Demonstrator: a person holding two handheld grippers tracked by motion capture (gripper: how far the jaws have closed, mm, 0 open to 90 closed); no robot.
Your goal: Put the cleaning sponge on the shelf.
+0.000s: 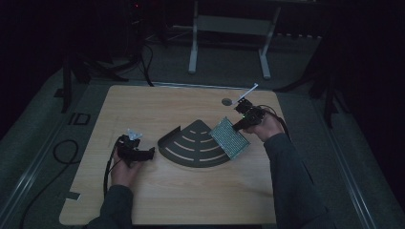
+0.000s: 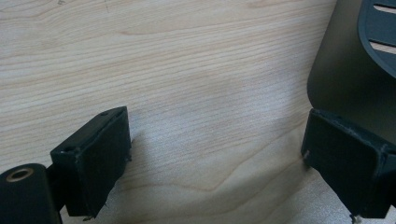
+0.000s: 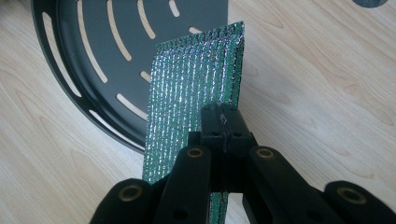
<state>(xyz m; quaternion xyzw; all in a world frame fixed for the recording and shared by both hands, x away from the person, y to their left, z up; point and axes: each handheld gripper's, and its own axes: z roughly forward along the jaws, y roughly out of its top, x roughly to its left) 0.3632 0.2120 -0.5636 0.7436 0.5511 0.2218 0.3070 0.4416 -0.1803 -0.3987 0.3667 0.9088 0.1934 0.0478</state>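
Right gripper view: fingers [image 3: 223, 122] pinched shut on green foil pad [image 3: 194, 88] edge, over slotted tray [image 3: 93, 51].

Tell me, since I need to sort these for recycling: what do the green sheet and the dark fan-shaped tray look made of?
Glittery green rectangular sheet: seemingly metallised foil or woven plastic; ribbed rows sparkle silver. Dark fan-shaped slotted tray: probably painted metal or moulded plastic; smooth matte surface, clean curved slots, raised rim.
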